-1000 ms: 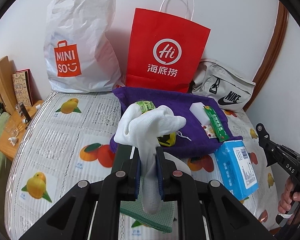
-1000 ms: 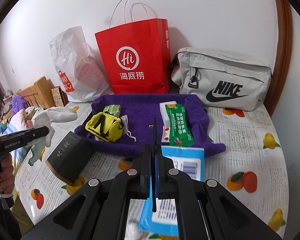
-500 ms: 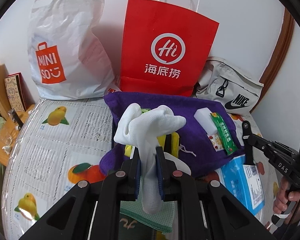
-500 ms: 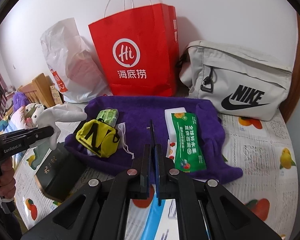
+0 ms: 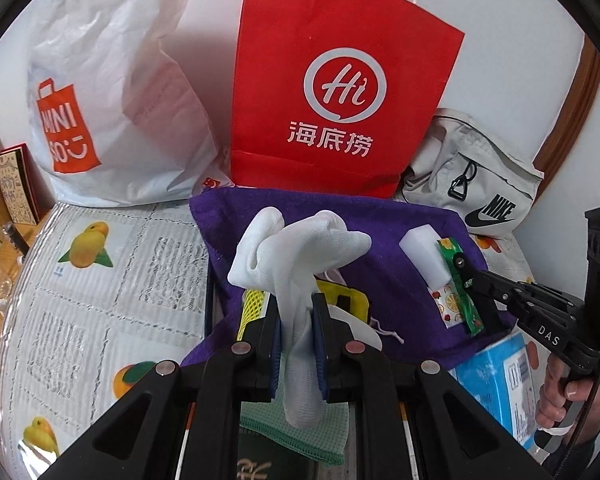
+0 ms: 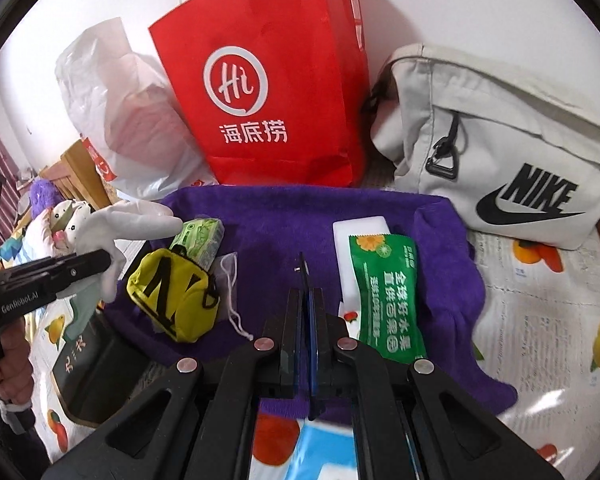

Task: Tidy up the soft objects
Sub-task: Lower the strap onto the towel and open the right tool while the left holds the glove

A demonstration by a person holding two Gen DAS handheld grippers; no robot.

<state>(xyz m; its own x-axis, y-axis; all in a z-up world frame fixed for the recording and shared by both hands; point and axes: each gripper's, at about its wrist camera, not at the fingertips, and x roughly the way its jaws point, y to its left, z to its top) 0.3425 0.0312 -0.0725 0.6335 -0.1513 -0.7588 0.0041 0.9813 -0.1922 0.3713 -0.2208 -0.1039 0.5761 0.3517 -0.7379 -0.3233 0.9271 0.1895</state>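
Observation:
My left gripper (image 5: 296,308) is shut on a white glove (image 5: 300,240), whose fingers flop over above the near edge of the purple towel (image 5: 400,280). The glove (image 6: 132,220) and the left gripper (image 6: 100,260) also show at the left of the right wrist view. My right gripper (image 6: 303,272) is shut with nothing in it and hangs over the middle of the purple towel (image 6: 284,220). On the towel lie a yellow pouch (image 6: 172,296), a green tissue pack (image 6: 200,236) and a green snack packet (image 6: 384,292) on a white block (image 5: 420,248).
A red paper bag (image 5: 340,92), a white plastic bag (image 5: 112,100) and a grey Nike bag (image 6: 500,140) stand against the wall behind the towel. A dark box (image 6: 92,372), a blue pack (image 5: 504,392) and a green cloth (image 5: 296,436) lie near the front on the fruit-print cover (image 5: 92,300).
Both grippers have moved forward toward the bags. The glove now hangs over the towel's near edge, and the right gripper has passed from above the blue pack to above the towel.

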